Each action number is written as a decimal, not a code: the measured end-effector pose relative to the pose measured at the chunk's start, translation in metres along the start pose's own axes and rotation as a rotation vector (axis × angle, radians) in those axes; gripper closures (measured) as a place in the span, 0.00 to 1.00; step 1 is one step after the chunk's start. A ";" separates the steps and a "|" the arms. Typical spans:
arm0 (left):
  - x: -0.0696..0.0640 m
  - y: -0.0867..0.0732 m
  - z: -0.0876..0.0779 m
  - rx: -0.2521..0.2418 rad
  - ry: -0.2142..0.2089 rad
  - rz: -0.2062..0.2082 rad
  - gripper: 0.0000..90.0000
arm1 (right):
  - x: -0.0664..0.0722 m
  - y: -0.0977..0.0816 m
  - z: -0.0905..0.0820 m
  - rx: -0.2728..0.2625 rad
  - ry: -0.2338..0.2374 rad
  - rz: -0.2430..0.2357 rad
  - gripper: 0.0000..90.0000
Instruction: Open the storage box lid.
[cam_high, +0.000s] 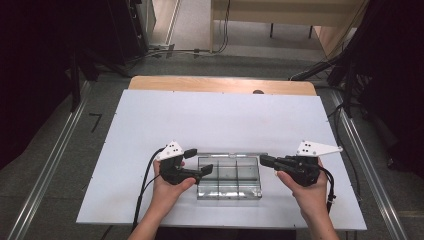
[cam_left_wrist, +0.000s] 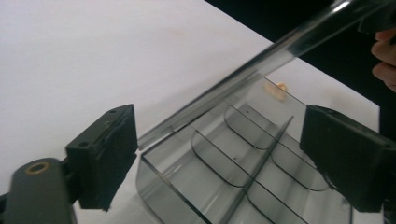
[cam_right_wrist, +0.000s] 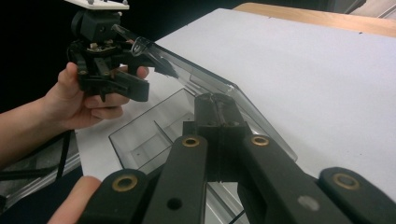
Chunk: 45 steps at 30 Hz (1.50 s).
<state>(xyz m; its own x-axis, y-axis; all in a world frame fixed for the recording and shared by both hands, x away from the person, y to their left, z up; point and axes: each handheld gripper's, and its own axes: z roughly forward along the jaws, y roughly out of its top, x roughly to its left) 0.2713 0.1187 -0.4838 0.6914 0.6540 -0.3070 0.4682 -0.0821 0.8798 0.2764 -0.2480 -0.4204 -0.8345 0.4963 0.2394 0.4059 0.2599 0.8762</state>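
Clear plastic divider box (cam_high: 229, 179), near-centre of white table (cam_high: 150, 125): light, stiff, slick, brittle hinged lid (cam_right_wrist: 205, 81). Right gripper (cam_high: 267, 161) clamped on lid edge; left gripper (cam_high: 197, 161) jaws apart, straddling box's left end. Grip by rims.

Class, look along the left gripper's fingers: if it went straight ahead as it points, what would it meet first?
Probably the clear compartment box: the left gripper is open and aims into its near corner, under the raised lid.

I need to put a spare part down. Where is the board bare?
The white board is bare beyond the clear compartment box, up to its wooden far edge. Crowded: around the box, flanked by the left gripper and right gripper.
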 end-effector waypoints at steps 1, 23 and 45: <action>0.001 0.000 0.001 -0.002 0.001 -0.004 0.16 | -0.001 0.000 0.000 -0.002 0.001 0.001 0.98; 0.011 0.003 -0.006 -0.059 0.042 -0.052 0.65 | -0.017 -0.004 -0.004 -0.005 -0.050 0.020 0.94; 0.017 0.000 -0.001 -0.104 0.030 -0.139 0.68 | -0.038 -0.011 0.042 0.024 -0.104 0.083 0.70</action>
<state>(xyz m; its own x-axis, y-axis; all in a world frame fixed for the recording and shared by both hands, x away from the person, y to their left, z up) 0.2824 0.1300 -0.4889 0.6064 0.6758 -0.4190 0.4977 0.0883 0.8628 0.3197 -0.2350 -0.4567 -0.7551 0.5999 0.2645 0.4817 0.2340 0.8445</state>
